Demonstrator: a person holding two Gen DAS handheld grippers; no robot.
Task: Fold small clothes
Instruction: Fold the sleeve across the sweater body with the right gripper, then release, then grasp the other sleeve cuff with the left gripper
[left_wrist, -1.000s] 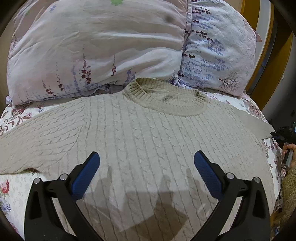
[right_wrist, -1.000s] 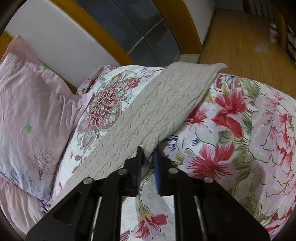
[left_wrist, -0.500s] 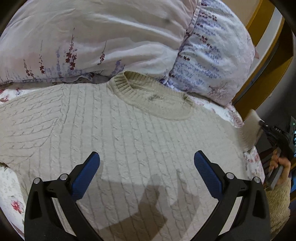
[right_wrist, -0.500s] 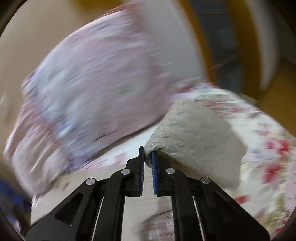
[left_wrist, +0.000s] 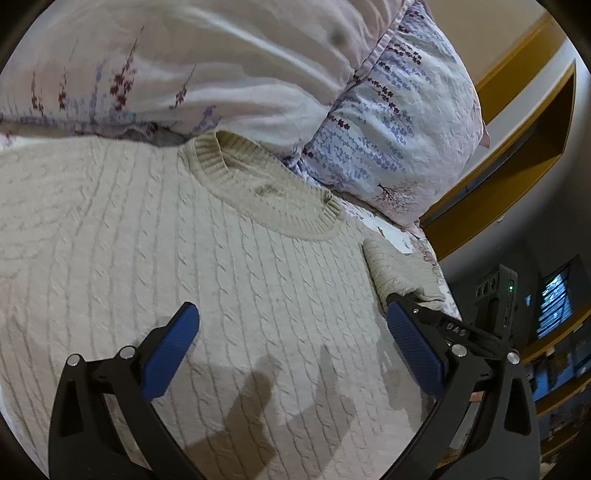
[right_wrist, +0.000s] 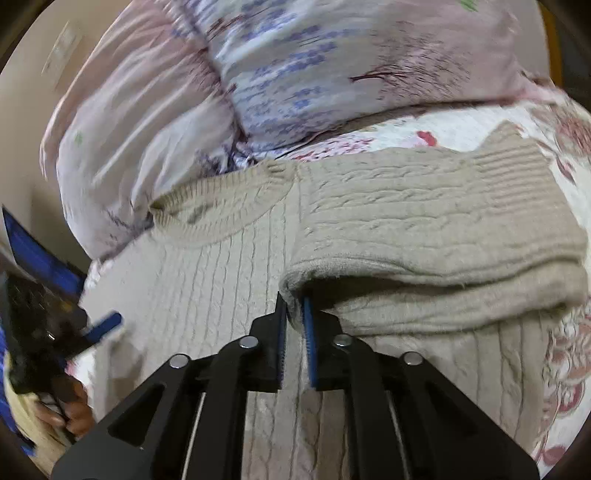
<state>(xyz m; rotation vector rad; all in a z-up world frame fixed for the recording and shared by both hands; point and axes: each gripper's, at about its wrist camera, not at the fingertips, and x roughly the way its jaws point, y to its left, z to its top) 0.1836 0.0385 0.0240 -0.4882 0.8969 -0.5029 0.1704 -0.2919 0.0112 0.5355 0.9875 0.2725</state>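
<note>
A beige cable-knit sweater (left_wrist: 221, 266) lies flat on the bed, its ribbed collar (left_wrist: 258, 192) toward the pillows. My left gripper (left_wrist: 291, 350) is open and empty, hovering just above the sweater's chest. My right gripper (right_wrist: 294, 314) is shut on the sweater's right sleeve (right_wrist: 424, 229) and holds it folded inward over the body (right_wrist: 207, 295). The folded sleeve also shows in the left wrist view (left_wrist: 402, 273), behind my left gripper's right finger. My left gripper shows in the right wrist view at the left edge (right_wrist: 66, 306).
Two floral pillows (left_wrist: 388, 122) lie against the head of the bed behind the collar. A flowered bedsheet (right_wrist: 565, 354) shows at the right side. The wooden bed frame (left_wrist: 491, 184) and the bed's right edge are close by. A lit screen (left_wrist: 554, 302) stands beyond.
My right gripper has carried the sleeve from the bed's edge inward over the sweater's body. My left gripper has shifted slightly right and stayed open.
</note>
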